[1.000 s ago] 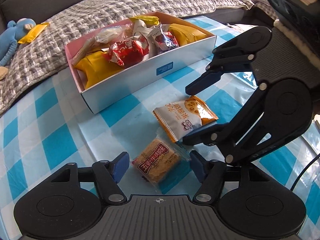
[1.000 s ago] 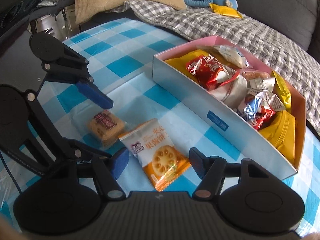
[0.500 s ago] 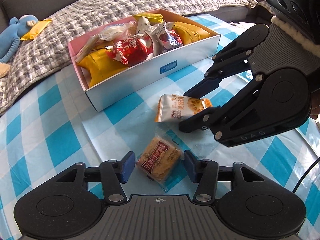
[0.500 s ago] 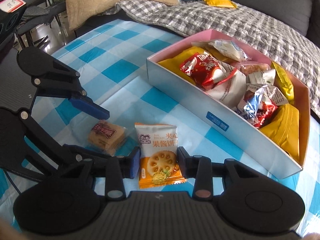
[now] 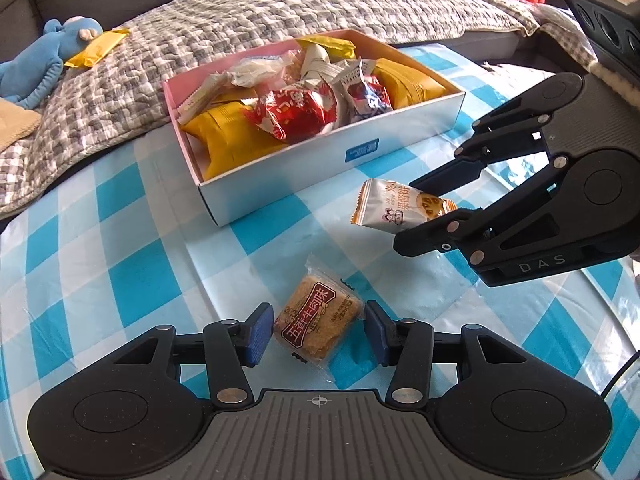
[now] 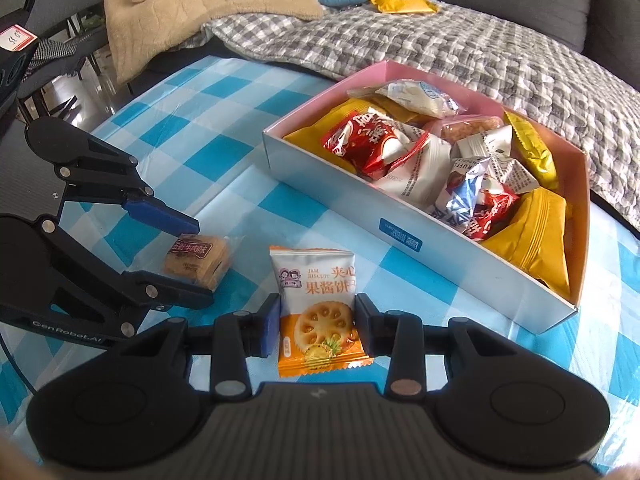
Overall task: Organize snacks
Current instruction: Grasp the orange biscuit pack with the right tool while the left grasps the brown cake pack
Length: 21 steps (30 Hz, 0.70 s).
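A white box with a pink inside sits on the blue-checked tablecloth and holds several snack packets. My right gripper is shut on a white-and-orange jam biscuit packet and holds it above the cloth, near the box's front wall. My left gripper has its pads on both sides of a brown beef-flavour cake packet lying on the cloth.
A grey checked blanket lies behind the box, with a blue plush toy and a yellow packet on it. A beige cushion and dark furniture stand at the table's far left.
My right gripper closed on the jam biscuit packet and lifted it off the cloth. My left gripper narrowed around the brown cake packet.
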Motion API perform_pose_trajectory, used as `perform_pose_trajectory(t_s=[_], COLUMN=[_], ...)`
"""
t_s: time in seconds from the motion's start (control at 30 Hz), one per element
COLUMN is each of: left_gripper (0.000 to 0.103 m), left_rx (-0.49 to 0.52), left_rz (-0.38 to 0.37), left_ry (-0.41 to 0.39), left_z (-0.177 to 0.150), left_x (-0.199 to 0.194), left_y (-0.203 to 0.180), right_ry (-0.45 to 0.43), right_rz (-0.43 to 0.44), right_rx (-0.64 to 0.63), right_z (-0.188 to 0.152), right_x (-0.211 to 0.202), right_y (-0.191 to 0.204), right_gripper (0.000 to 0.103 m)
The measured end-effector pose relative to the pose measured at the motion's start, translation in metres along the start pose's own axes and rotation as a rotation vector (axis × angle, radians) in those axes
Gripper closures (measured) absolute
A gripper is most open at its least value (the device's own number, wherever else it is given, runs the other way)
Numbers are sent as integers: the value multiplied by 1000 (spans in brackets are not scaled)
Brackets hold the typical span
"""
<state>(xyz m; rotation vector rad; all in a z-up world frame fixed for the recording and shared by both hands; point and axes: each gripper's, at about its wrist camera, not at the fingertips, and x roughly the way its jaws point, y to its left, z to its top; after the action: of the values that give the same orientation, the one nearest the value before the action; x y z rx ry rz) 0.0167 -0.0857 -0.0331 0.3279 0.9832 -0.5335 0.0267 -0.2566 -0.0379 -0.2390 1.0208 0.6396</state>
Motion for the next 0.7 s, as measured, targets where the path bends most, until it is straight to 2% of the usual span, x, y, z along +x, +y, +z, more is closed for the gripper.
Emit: perform_pose_trajectory(t_s=[0.3, 0.53, 0.7], left_gripper=[57, 57, 57], left_rx=[-75, -103, -136], left_rz=[-5, 5, 11], left_ry=[-55, -62, -81], left_z=[8, 11, 16], left_x=[-15, -15, -19], left_y=[11, 15, 17], right_ry=[-62, -65, -102], right_rz=[7, 4, 13], right_rx=[82, 118, 166], right_z=[0, 0, 2], right_x=[-24, -26, -35], right_y=[-13, -19, -26], right_gripper=[67, 67, 67])
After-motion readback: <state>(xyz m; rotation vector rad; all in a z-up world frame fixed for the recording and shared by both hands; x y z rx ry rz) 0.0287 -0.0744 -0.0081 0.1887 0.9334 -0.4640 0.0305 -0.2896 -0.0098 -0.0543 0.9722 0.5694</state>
